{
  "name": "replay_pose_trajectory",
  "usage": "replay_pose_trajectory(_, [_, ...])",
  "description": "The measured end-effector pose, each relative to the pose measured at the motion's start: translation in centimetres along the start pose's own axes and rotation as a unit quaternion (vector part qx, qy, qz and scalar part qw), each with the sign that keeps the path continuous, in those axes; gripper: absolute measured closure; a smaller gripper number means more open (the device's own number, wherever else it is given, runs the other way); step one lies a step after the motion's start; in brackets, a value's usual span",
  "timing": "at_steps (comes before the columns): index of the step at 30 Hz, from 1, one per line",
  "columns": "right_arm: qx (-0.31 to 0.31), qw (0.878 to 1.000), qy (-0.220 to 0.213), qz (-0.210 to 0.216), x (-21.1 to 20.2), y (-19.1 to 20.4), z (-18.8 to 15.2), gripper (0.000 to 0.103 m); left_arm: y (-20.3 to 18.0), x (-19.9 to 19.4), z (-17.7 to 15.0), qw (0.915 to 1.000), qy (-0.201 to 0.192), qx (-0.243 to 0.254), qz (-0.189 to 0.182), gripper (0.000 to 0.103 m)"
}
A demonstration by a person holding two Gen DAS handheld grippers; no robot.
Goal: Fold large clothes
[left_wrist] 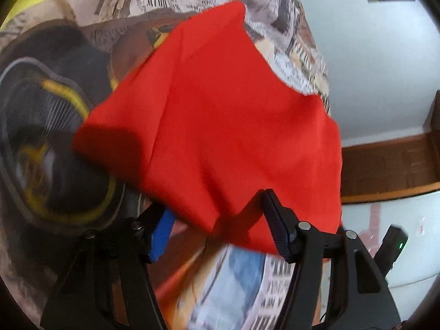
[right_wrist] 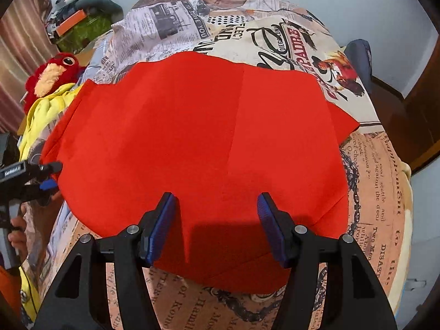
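Note:
A large red cloth (right_wrist: pixel 192 137) lies spread flat on a bed with a newspaper-print sheet (right_wrist: pixel 275 35); a straight crease runs down its middle. My right gripper (right_wrist: pixel 216 196) hovers over the cloth's near edge, open, its blue pads (right_wrist: pixel 162 225) apart above the fabric. My left gripper (right_wrist: pixel 52 174) is at the cloth's left edge, held by a person's hand (right_wrist: pixel 16 228). In the left wrist view the red cloth (left_wrist: pixel 220 115) is raised and bunched in front of my left gripper (left_wrist: pixel 217 206). It drapes between the wide-apart fingers and hides the left tip. The pads do not press on it.
A red plush toy (right_wrist: pixel 53 74) and a yellow garment (right_wrist: pixel 46 110) lie at the bed's left side, with a heap of clutter (right_wrist: pixel 79 19) behind them. Dark wooden furniture (right_wrist: pixel 412 126) stands to the right of the bed. A white wall and a brown wooden ledge (left_wrist: pixel 385 165) show beyond the bed's edge.

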State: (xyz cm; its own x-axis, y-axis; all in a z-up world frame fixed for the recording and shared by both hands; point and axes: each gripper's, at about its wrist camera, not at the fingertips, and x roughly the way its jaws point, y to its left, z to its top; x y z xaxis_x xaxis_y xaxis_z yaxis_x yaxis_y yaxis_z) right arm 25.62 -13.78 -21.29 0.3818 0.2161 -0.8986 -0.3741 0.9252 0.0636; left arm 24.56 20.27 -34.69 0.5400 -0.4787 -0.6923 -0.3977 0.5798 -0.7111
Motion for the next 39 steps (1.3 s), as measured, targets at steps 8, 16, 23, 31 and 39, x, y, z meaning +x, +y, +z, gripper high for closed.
replay_pose_trajectory(8, [-0.011, 1.0, 0.005, -0.015, 0.2, 0.8, 0.4, 0.045, -1.2, 3.3, 3.7, 0.9991, -0.042, 0.001, 0.006, 0.057])
replay_pose_trajectory(16, [-0.036, 0.999, -0.005, -0.01, -0.5, 3.5, 2.1, 0.045, -0.4, 2.4, 6.3, 0.9951, -0.086, -0.049, 0.004, 0.099])
replay_pose_trajectory(23, [-0.038, 0.998, -0.003, 0.045, 0.7, 7.7, 4.3, 0.045, -6.9, -6.2, 5.5, 0.9822, -0.175, 0.069, 0.006, 0.1])
replay_pose_trajectory(31, [-0.078, 0.992, 0.035, 0.089, 4.3, 13.0, 3.3, 0.04, -11.7, -11.8, 3.0, 0.9619, -0.23, 0.148, 0.01, 0.1])
replay_pose_trajectory(39, [-0.039, 0.993, 0.001, 0.113, 0.6, 8.6, 3.2, 0.04, -18.0, -9.0, 1.5, 0.9596, -0.213, 0.184, -0.002, 0.1])
